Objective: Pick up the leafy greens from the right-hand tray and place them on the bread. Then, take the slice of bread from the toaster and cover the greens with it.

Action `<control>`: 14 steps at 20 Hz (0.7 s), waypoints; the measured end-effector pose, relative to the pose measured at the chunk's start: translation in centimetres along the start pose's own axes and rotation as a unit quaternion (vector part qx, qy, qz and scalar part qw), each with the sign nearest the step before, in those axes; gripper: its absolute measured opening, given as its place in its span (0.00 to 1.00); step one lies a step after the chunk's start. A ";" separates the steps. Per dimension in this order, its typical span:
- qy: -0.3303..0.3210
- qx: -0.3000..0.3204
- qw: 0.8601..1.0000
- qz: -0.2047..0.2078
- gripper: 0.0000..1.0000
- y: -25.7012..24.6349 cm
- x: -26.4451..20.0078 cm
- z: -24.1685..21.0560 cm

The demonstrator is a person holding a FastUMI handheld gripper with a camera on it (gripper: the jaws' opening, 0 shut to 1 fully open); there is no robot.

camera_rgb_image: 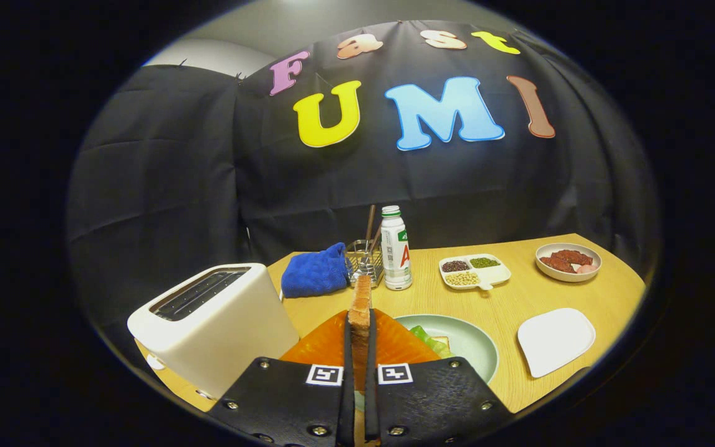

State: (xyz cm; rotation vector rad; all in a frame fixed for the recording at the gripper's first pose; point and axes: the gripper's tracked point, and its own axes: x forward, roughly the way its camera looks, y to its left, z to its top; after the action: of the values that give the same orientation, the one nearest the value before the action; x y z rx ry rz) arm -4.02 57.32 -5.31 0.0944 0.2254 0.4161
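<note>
One slice of bread point(360, 310) stood on edge between our fingers point(359, 347), both pressed against its faces, so the gripper point(359, 338) was closed on it. Going left to right, we saw the white toaster point(211, 323) with its slots bare, the blue cloth point(315, 271), a wire holder point(364, 261), a bottle point(396, 248), then the pale green plate point(472, 341) just ahead and right of the fingers, with leafy greens point(429, 338) lying on a lower slice point(441, 341). Farther right sat a divided dish point(474, 271), a bowl point(568, 261) and an empty white tray point(555, 341) on the table point(519, 298). We judged the covering step was in hand — the next move called for swinging the slice rightward over the plate, tipping it flat and lowering it onto the greens before opening.
</note>
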 end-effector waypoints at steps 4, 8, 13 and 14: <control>0.007 0.013 1.000 -0.021 0.06 -2.4 -0.1 -1.0; 0.019 0.001 0.999 -0.047 0.06 -4.8 0.0 -2.1; 0.038 -0.023 0.997 -0.066 0.07 -6.8 -0.1 -3.5; 0.045 -0.027 0.996 -0.071 0.07 -7.3 0.1 -3.9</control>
State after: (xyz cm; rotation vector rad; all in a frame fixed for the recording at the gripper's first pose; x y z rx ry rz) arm -1.97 50.92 -10.09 0.0053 0.3075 0.2848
